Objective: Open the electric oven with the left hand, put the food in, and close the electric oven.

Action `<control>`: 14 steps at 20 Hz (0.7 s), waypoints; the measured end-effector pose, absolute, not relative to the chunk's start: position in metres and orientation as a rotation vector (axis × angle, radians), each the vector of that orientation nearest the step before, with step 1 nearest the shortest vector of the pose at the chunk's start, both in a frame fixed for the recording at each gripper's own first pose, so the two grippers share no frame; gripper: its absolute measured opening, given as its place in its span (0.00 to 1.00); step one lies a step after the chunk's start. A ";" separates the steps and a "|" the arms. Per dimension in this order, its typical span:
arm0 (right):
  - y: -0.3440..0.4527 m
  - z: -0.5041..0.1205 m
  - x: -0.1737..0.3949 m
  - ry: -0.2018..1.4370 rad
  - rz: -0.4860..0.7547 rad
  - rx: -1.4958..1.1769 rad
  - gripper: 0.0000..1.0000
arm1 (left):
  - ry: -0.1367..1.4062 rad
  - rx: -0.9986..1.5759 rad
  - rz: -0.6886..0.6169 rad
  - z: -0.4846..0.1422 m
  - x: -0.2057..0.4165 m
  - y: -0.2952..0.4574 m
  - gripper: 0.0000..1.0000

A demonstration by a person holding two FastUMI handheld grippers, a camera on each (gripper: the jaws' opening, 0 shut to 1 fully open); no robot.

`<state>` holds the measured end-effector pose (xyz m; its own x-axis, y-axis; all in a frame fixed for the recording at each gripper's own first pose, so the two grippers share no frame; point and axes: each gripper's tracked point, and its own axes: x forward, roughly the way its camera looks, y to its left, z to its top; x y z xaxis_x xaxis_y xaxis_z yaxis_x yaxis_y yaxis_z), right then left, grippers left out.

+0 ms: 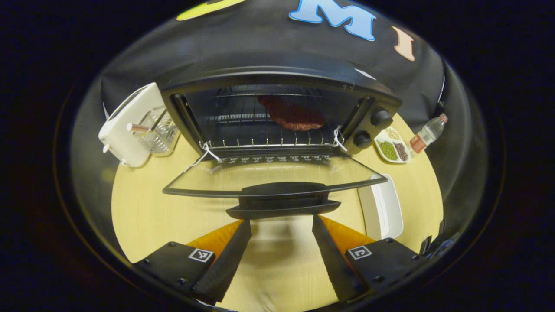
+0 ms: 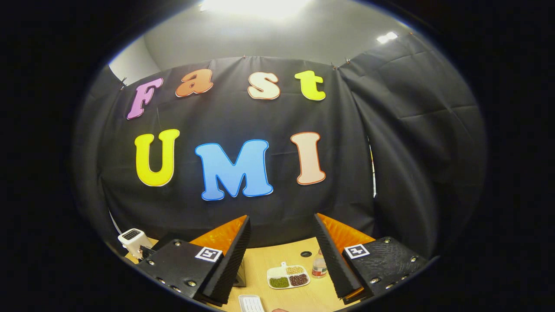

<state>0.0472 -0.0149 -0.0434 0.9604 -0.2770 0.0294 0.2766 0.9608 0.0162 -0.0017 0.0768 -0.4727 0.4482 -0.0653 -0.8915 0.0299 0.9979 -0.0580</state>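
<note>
Looking at the left gripper view, the oven (image 1: 277, 108) is seen mid-frame w/ its door (image 1: 273, 177) dropped open & the food (image 1: 291, 115) laid on the rack inside. Left gripper (image 1: 282, 242) & right gripper (image 2: 282, 255) are both spread apart, nothing held. Only the closing is left, it's judged.

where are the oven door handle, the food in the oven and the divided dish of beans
oven door handle (image 1: 282, 200), left gripper view, middle of the bar.
food (image 1: 291, 114), left gripper view, centre of the reddish piece on the rack.
divided dish (image 2: 288, 276), right gripper view, its centre divider.
</note>
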 end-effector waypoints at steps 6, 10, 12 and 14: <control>-0.027 -0.042 0.042 -0.036 -0.302 0.015 0.88 | 1.060 -0.037 -0.050 -0.460 0.011 0.080 0.96; -0.036 -0.045 0.040 -0.032 -0.317 0.018 0.87 | 1.023 -0.024 -0.049 -0.445 0.018 0.081 0.96; -0.038 -0.047 0.039 -0.027 -0.317 0.019 0.87 | 0.999 -0.019 -0.046 -0.435 0.019 0.079 0.96; -0.038 -0.048 0.038 -0.024 -0.312 0.020 0.87 | 0.956 -0.008 -0.039 -0.420 0.019 0.079 0.96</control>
